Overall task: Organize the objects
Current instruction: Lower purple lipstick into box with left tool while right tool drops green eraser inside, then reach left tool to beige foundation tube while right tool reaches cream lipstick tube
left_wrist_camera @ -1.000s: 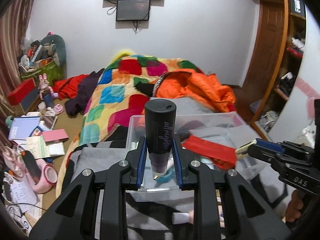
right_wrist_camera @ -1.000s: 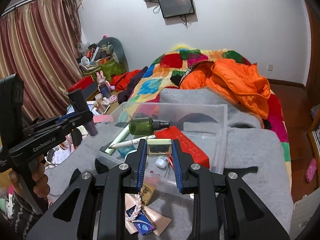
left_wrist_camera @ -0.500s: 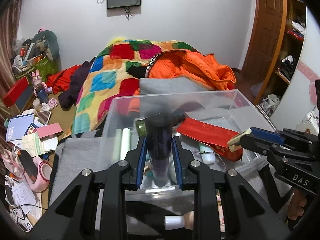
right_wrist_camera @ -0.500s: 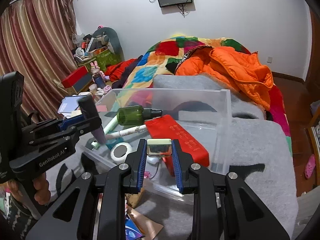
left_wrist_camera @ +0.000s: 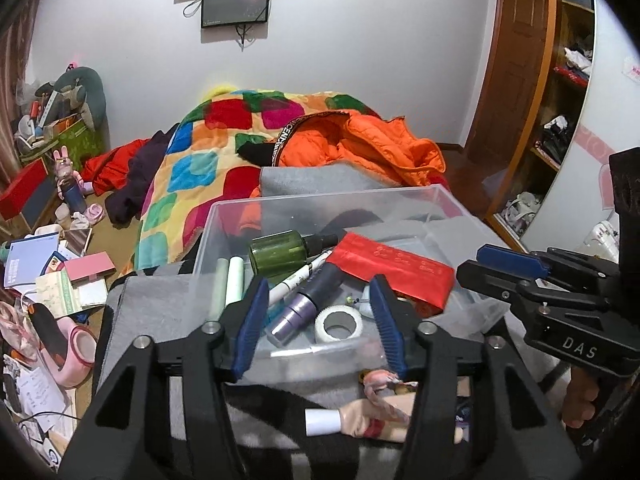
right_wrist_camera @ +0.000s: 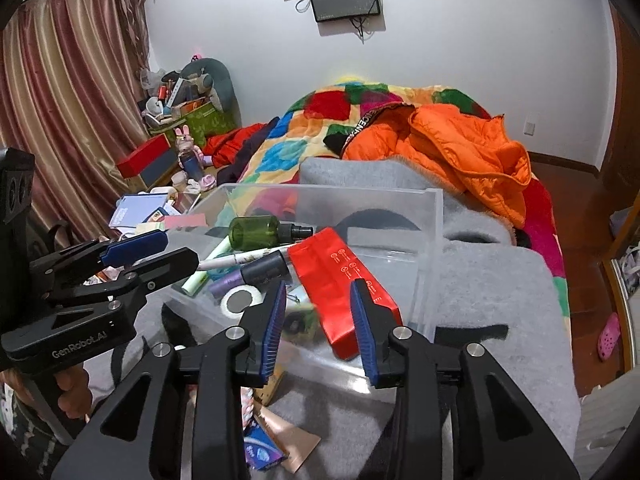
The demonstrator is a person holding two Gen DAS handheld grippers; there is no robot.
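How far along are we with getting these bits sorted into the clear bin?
Done: the clear bin already holds the green spray bottle, red packet, tape roll, pens and the dark purple bottle. In hand: nothing; both the left claw and right claw are opening with nothing gripped. Left: the doll-like figure and the packets on the grey blanket in front of the bin.

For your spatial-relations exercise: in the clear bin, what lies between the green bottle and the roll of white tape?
In the left wrist view, a white pen and a dark purple-necked bottle lie between the green bottle and the tape.
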